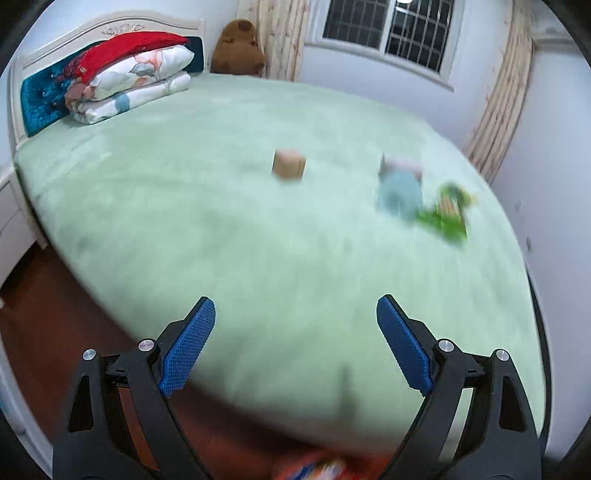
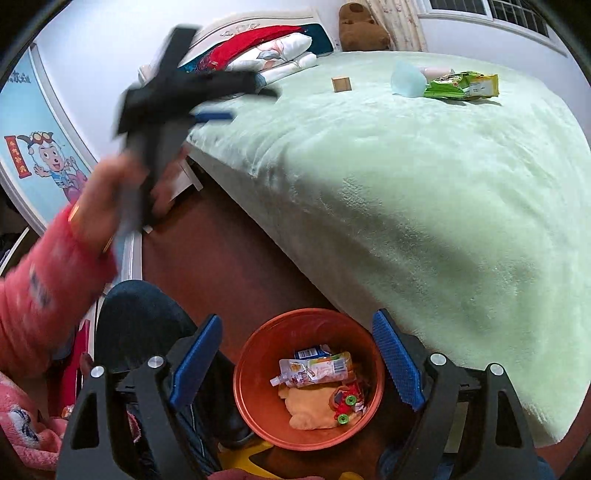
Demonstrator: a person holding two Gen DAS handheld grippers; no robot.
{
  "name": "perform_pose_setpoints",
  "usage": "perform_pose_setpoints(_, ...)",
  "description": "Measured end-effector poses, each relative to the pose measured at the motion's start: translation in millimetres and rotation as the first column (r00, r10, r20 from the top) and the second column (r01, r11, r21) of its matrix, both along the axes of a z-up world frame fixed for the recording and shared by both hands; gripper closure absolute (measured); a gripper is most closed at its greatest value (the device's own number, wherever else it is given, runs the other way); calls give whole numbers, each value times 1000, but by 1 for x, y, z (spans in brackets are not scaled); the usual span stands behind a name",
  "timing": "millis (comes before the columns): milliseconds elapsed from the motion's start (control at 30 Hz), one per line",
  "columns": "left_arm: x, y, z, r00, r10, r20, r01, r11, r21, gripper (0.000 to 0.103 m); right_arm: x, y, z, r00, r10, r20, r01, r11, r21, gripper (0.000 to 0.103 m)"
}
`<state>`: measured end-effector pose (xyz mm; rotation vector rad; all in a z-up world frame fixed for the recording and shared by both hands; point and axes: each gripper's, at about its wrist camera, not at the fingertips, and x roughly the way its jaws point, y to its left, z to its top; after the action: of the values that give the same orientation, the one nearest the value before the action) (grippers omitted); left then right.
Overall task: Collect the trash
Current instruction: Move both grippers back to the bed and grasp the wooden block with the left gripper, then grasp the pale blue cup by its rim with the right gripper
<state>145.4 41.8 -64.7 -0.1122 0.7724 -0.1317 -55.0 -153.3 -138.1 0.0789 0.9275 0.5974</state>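
Note:
Trash lies on the far right of the green bed: a small brown box (image 1: 289, 165) (image 2: 341, 84), a pale blue crumpled piece (image 1: 399, 190) (image 2: 407, 80) and a green snack wrapper (image 1: 448, 214) (image 2: 461, 86). My left gripper (image 1: 295, 325) hangs open over the bed's near edge with nothing between its blue pads; the right wrist view shows it blurred at upper left (image 2: 221, 105), held by a hand in a pink sleeve. My right gripper (image 2: 297, 345) stands open and empty above an orange bin (image 2: 251, 391) on the floor, which holds a drink pouch (image 2: 317, 369) and other scraps.
Folded quilts and a red pillow (image 1: 125, 74) are stacked at the headboard, with a brown plush bear (image 1: 238, 48) in the corner. A barred window (image 1: 388, 29) and curtains lie beyond. Brown wooden floor (image 2: 229, 251) runs beside the bed. A person's dark-trousered knee (image 2: 136, 317) is beside the bin.

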Motion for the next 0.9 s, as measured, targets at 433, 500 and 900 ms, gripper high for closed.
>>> perform_pose_setpoints(433, 219, -27, -30, 991, 119, -64, -112, 989, 99, 16, 25, -34, -3, 995, -95, 9, 95, 995, 4, 21)
perform_pose_setpoints(500, 234, -26, -38, 986, 138, -88, -129, 986, 103, 16, 28, -39, -6, 995, -104, 2, 104, 995, 5, 21)
perform_pose_setpoints(900, 250, -15, -45, 969, 187, -162, -166, 977, 132, 65, 32, -38, -9, 995, -101, -8, 101, 995, 14, 21)
